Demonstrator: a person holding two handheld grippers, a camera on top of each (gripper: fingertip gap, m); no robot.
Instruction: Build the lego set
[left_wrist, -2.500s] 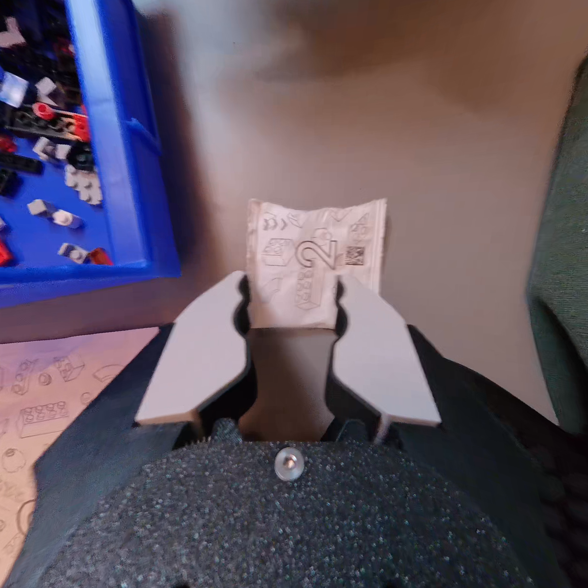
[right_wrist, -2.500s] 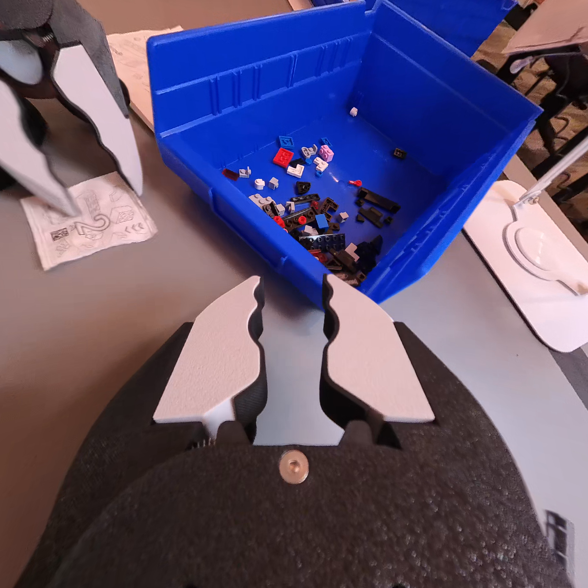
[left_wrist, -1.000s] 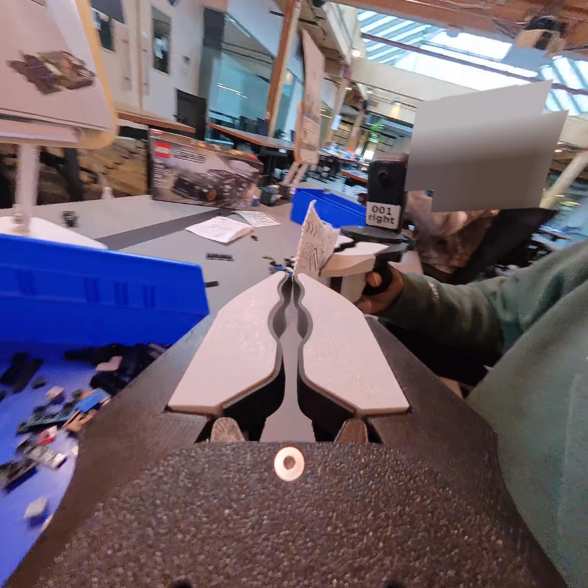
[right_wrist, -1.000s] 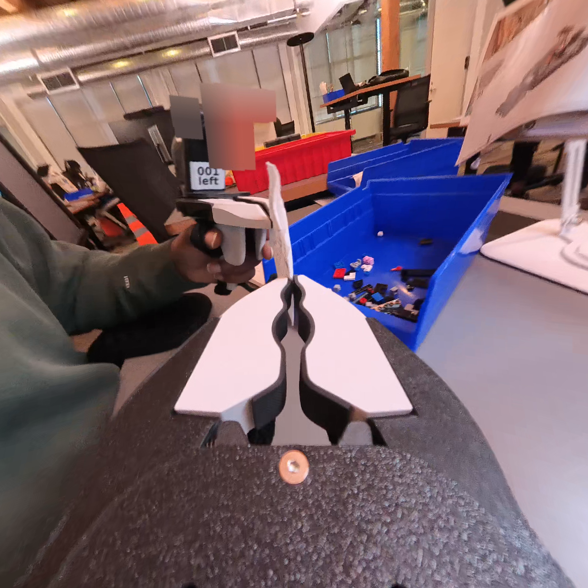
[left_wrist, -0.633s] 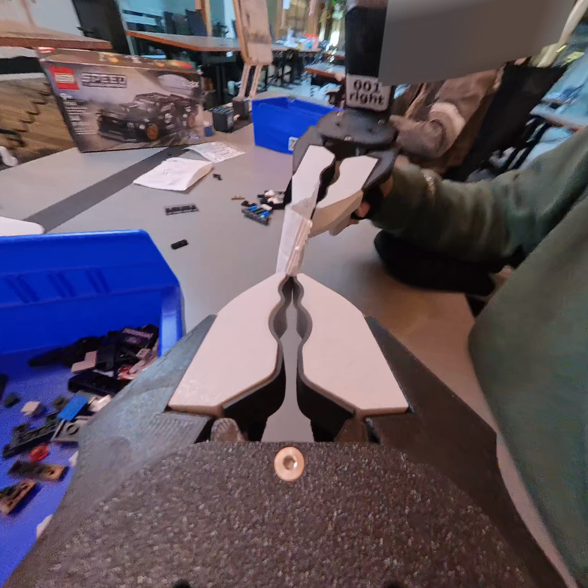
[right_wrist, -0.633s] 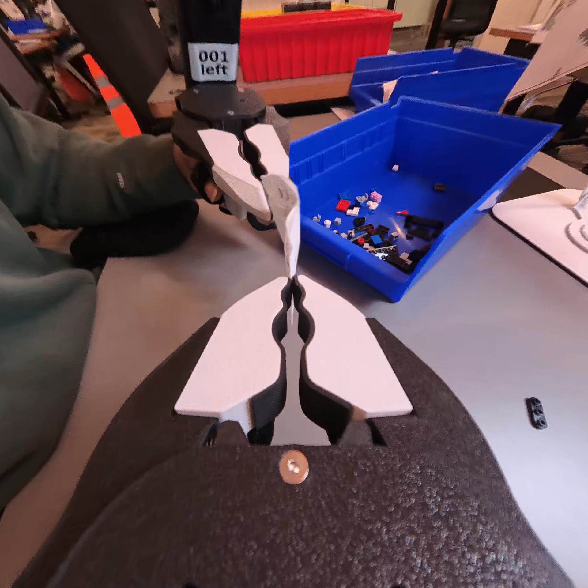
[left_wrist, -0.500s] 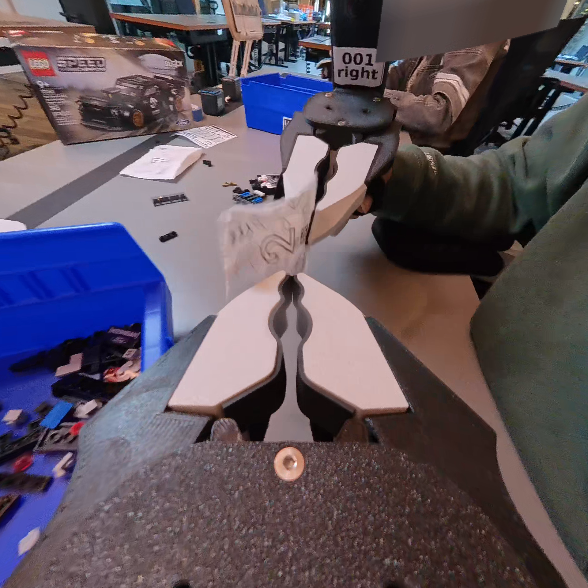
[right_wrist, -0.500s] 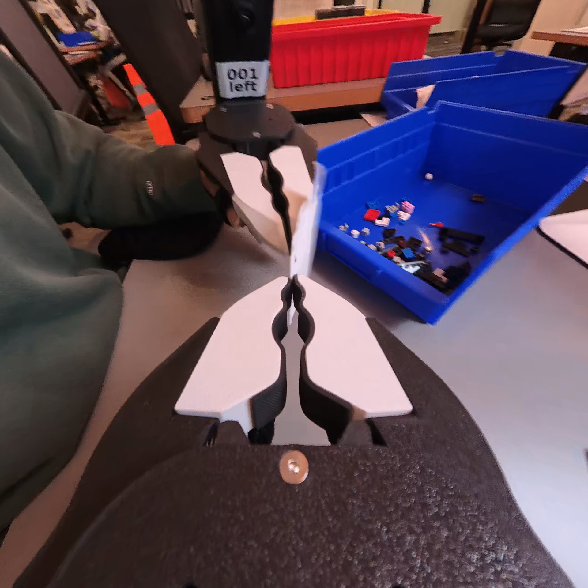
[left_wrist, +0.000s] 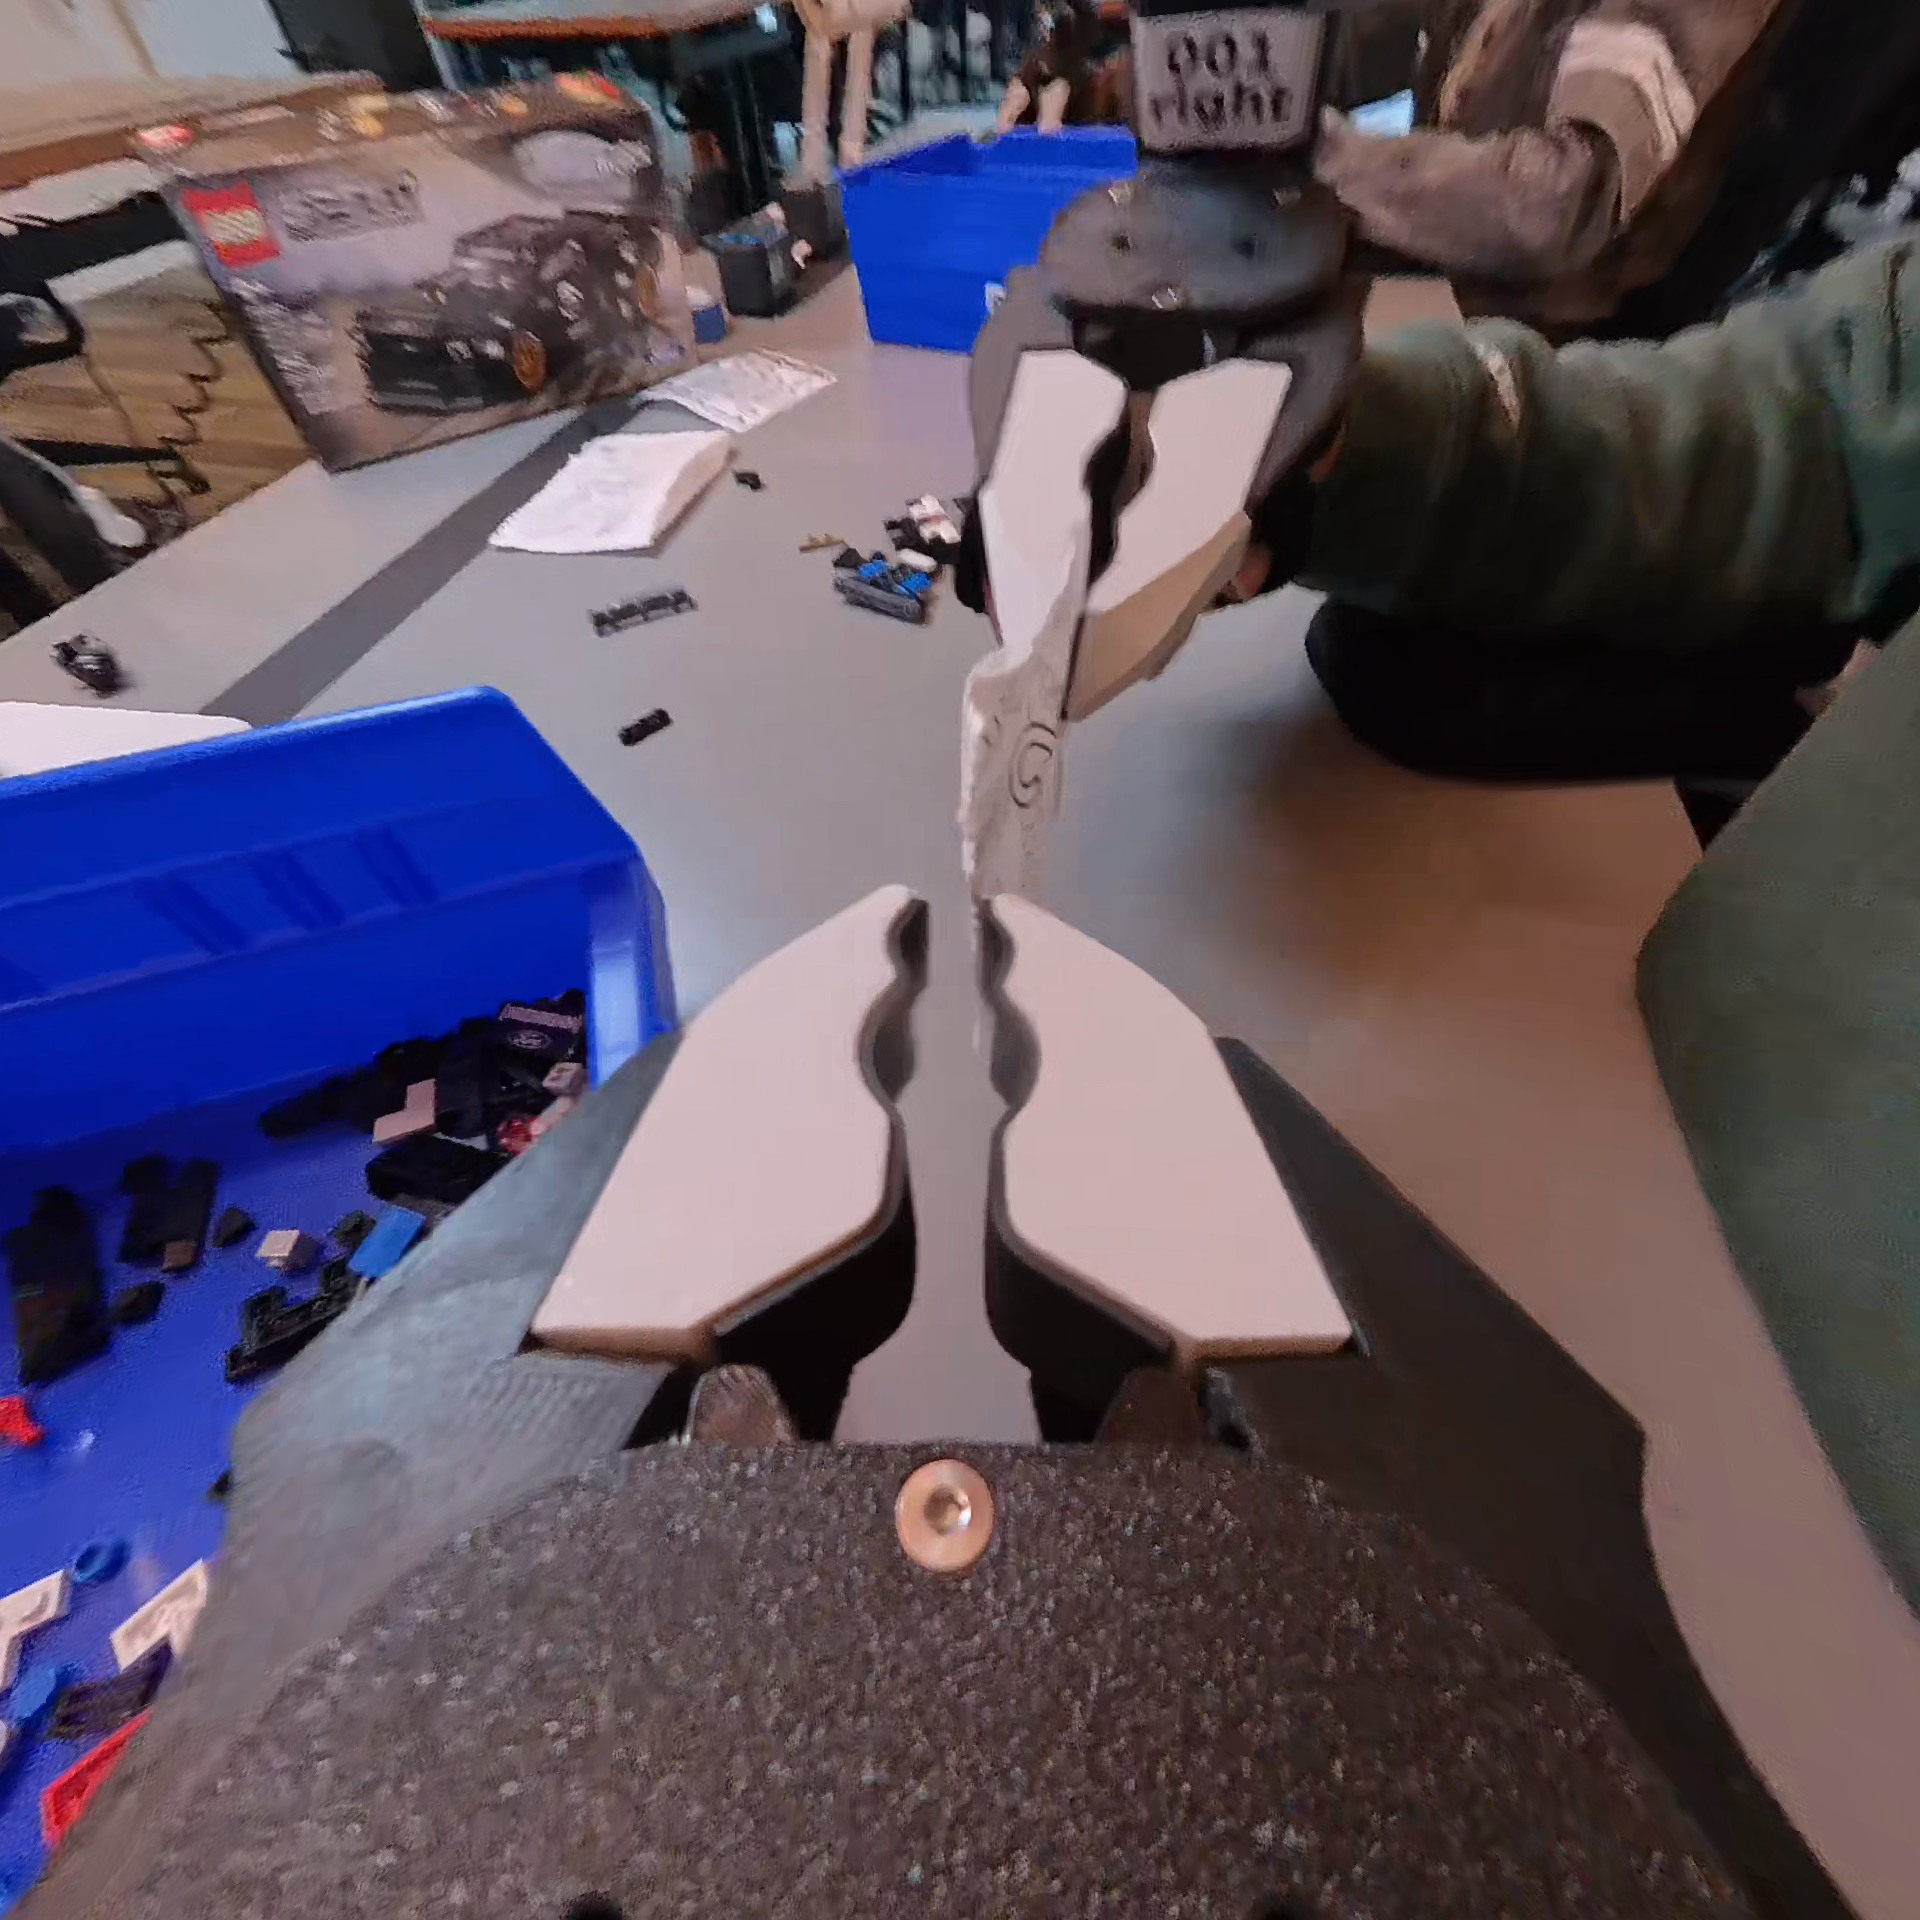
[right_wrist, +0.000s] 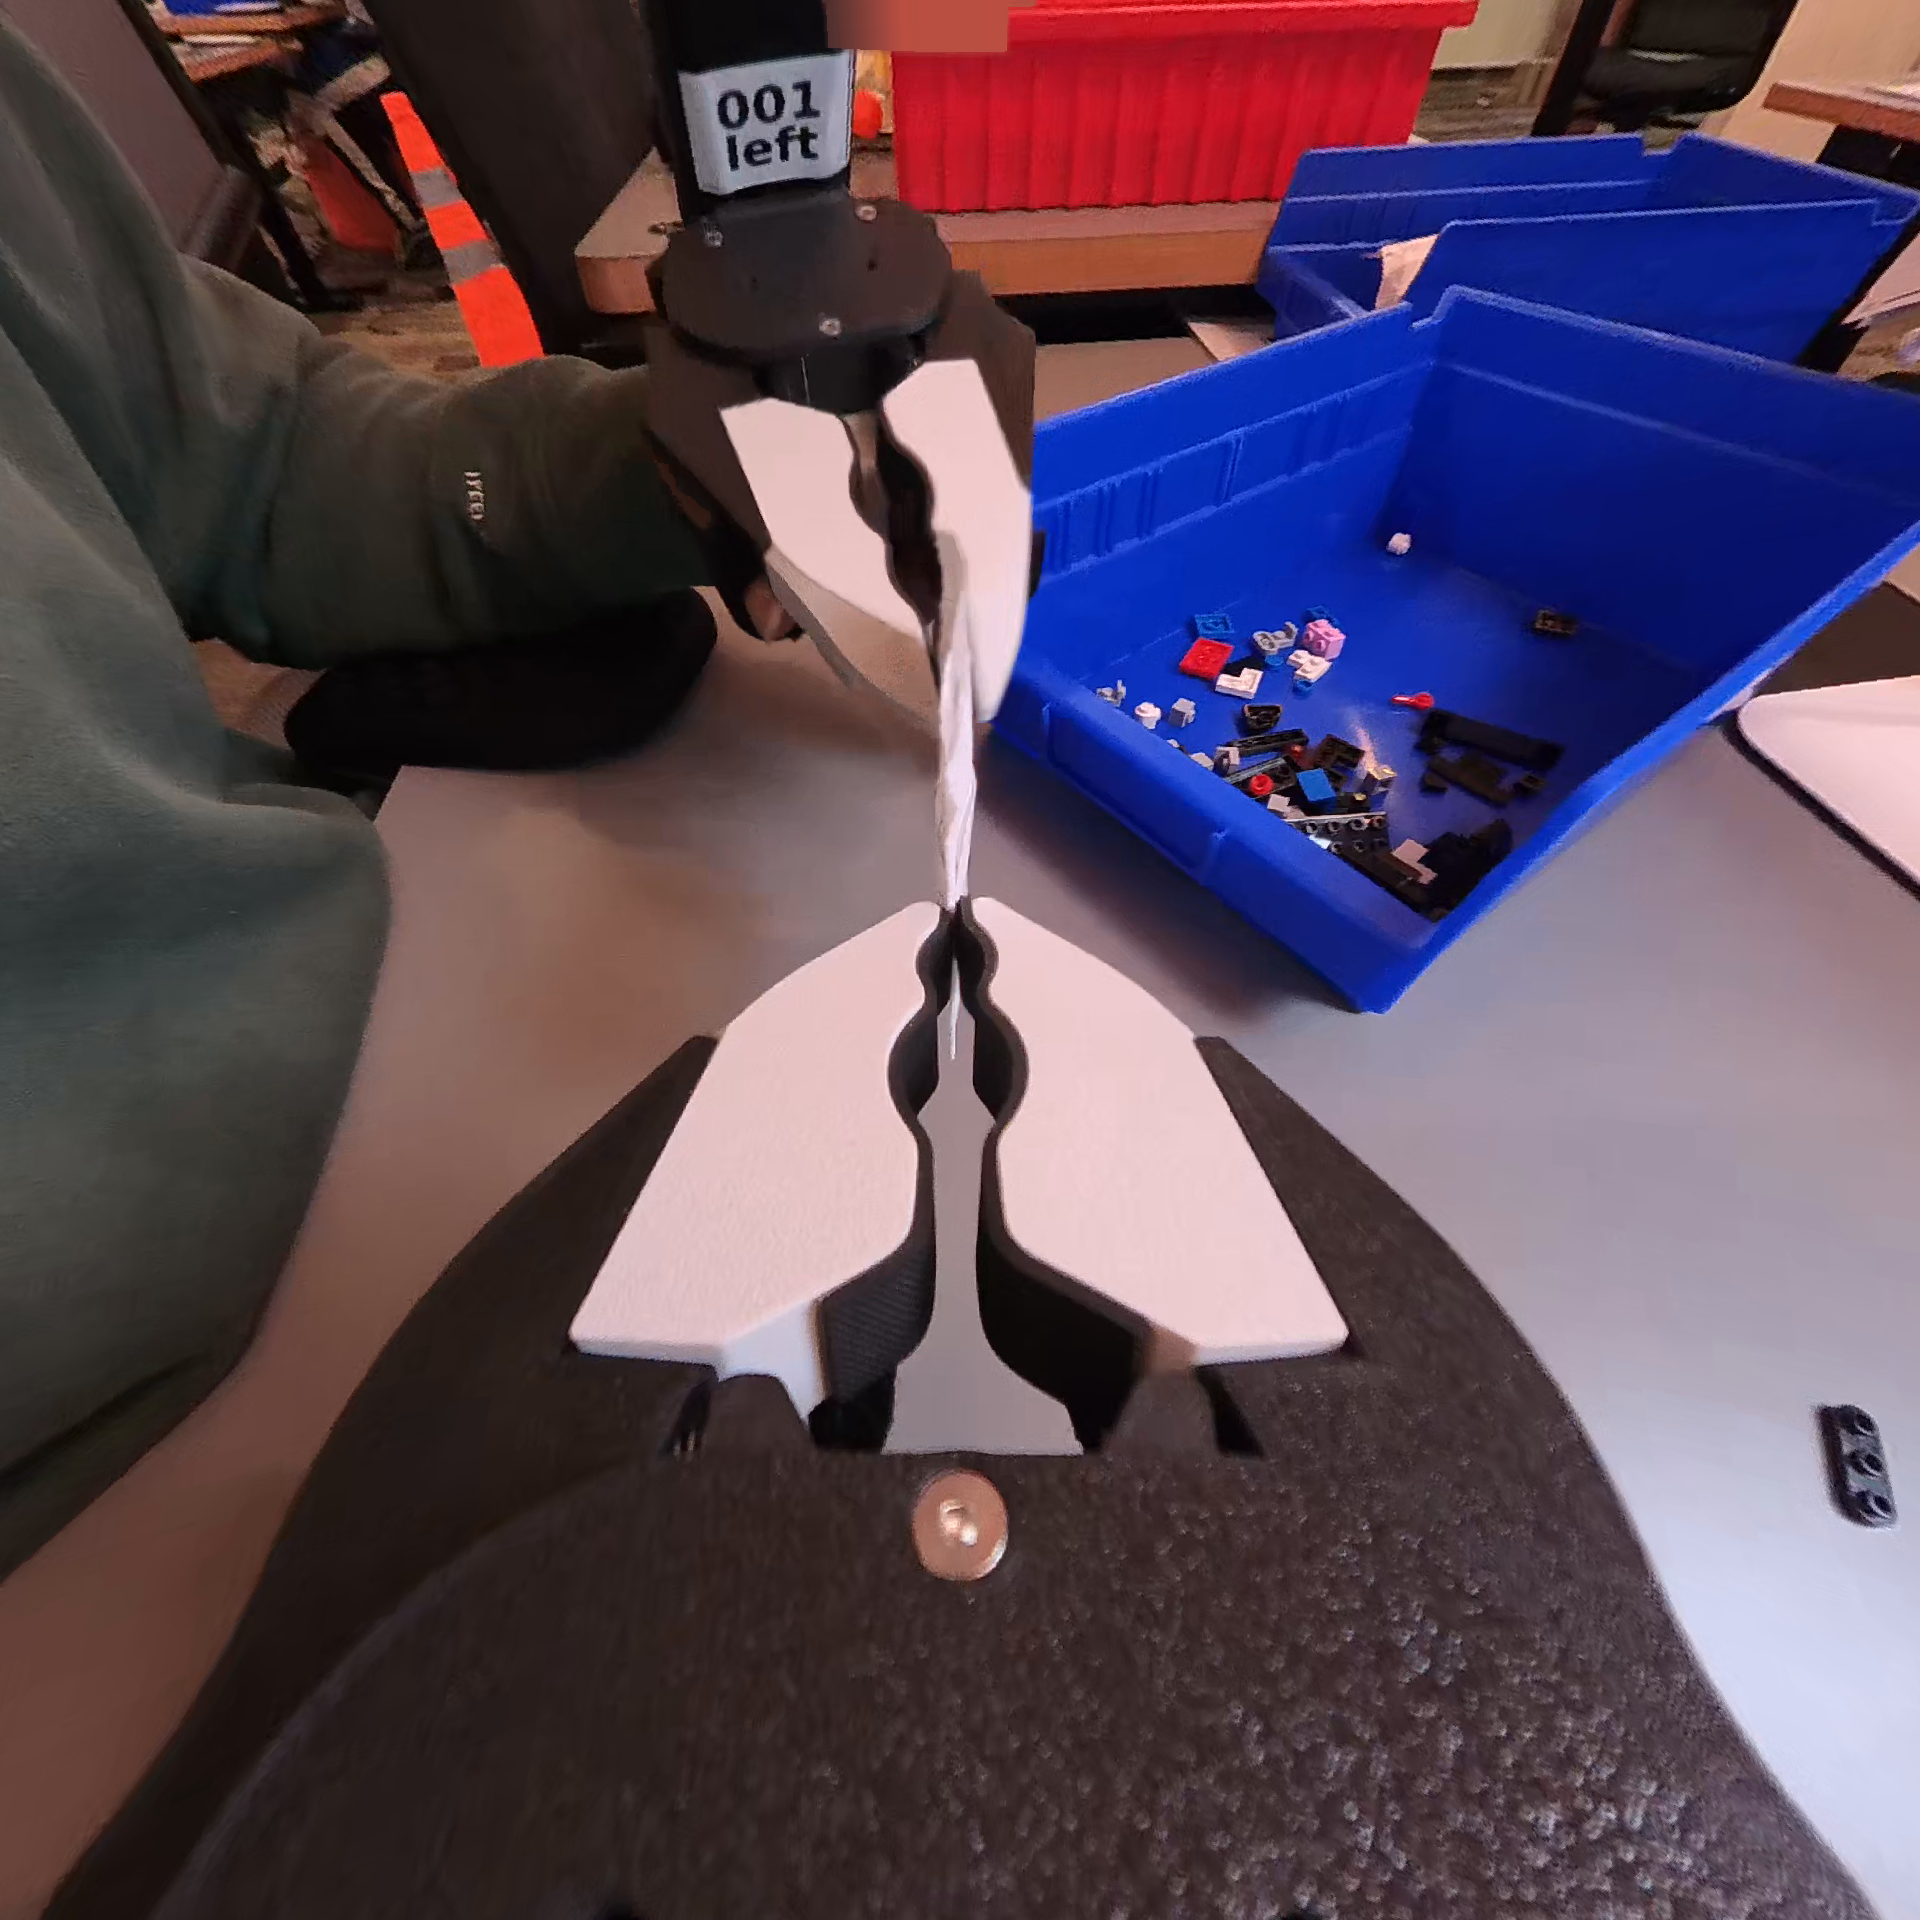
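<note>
Parted now, where half a second ago they were pressed together, the fingers of the left tool (left_wrist: 951, 914) show a clear gap. The small printed paper packet (left_wrist: 1013, 769) has also swung from broadside to nearly edge-on in the left wrist view. Its lower edge still sits in that gap, lying against the tool's right-hand finger, so the left tool looks released rather than clamped.

The right tool (right_wrist: 954, 914) remains clenched on the packet's other end, tips closed on the paper. The packet hangs stretched between the two tools, above the counter (left_wrist: 831, 727) and just beside the near corner of the blue bin (right_wrist: 1195, 831), outside it.

Small loose bricks (right_wrist: 1320, 769) lie on the bin's floor. Judging by the open gap, the packet's weight now rests with the right tool alone.
</note>
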